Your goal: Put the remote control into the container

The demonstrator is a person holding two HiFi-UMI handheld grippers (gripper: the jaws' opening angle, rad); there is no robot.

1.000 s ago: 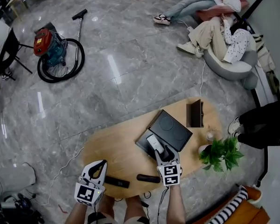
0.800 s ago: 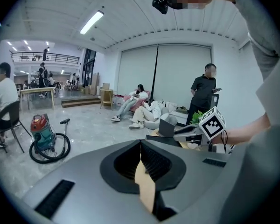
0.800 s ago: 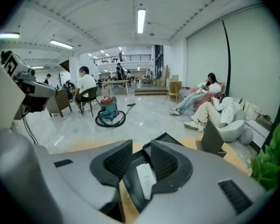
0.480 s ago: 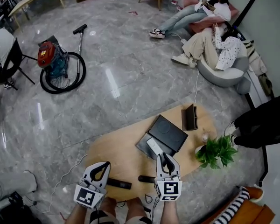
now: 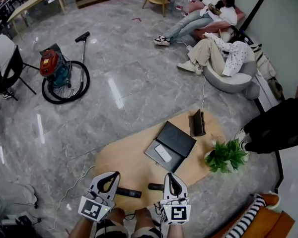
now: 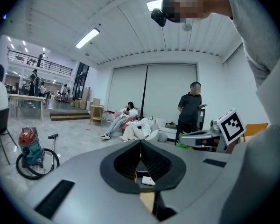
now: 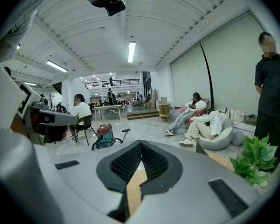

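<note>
A white remote control (image 5: 163, 152) lies in the black container (image 5: 156, 161), whose lid (image 5: 177, 139) rests against its far side on the oval wooden table (image 5: 126, 160). My right gripper (image 5: 169, 175) hangs near the table's front edge, well short of the container; its jaws have just closed and hold nothing. My left gripper (image 5: 112, 174) is shut and empty, above the table's front left. In the left gripper view the shut jaws (image 6: 140, 143) frame the white remote (image 6: 148, 180). The right gripper view shows the shut jaws (image 7: 141, 146) with only table behind them.
Two black remotes (image 5: 127, 193) (image 5: 155, 186) lie near the table's front edge. A potted plant (image 5: 224, 156) and a black stand (image 5: 196, 122) sit at its right end. A vacuum cleaner (image 5: 57, 68) is on the floor far left; people (image 5: 221, 53) lounge at the back, and one person (image 5: 278, 128) stands at the right.
Both grippers have risen and drawn back toward me. The right gripper has left the container, where the white remote stays, and its jaws have closed.
</note>
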